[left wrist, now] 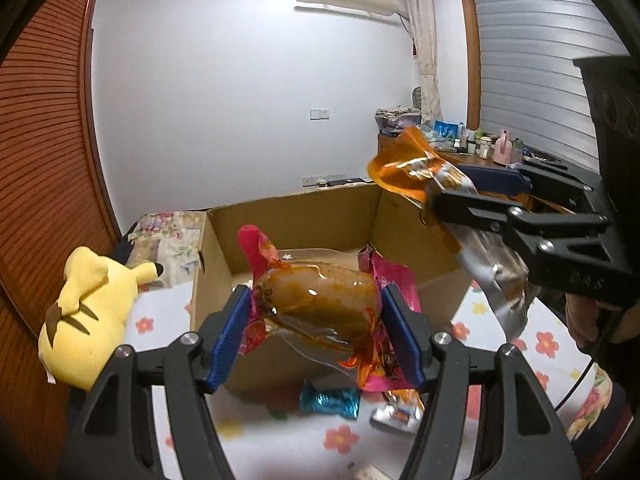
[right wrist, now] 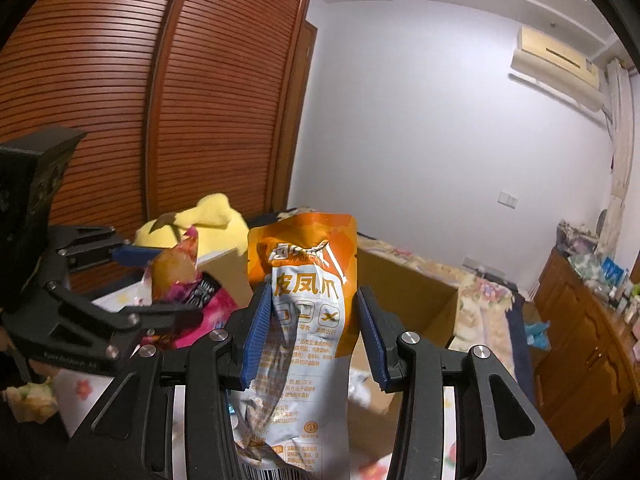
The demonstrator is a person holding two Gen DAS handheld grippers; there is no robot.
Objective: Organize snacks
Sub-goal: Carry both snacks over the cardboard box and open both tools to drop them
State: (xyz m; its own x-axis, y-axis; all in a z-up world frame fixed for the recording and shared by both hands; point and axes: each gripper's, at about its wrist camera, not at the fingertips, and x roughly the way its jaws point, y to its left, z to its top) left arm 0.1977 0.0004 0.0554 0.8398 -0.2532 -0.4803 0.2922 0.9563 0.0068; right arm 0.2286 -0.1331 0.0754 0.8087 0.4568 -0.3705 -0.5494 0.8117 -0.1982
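My left gripper [left wrist: 316,320] is shut on a pink and clear packet [left wrist: 316,296] with a brown snack inside, its blue pads pressing both sides. It hangs in front of an open cardboard box [left wrist: 304,216]. At the right, my right gripper [left wrist: 452,188] is shut on an orange and silver pouch [left wrist: 404,168], above the box's right wall. In the right wrist view the right gripper [right wrist: 312,300] clamps the same pouch [right wrist: 304,264] upright, with the box [right wrist: 404,280] behind it. The left gripper [right wrist: 160,284] with the pink packet [right wrist: 208,300] is at the left.
The box stands on a floral sheet [left wrist: 280,440]. A blue candy wrapper [left wrist: 330,400] and a small silver packet [left wrist: 396,412] lie in front of it. A yellow plush toy [left wrist: 84,312] lies left of the box by a slatted wardrobe [left wrist: 40,160]. A cluttered wooden cabinet [right wrist: 580,340] lines the right.
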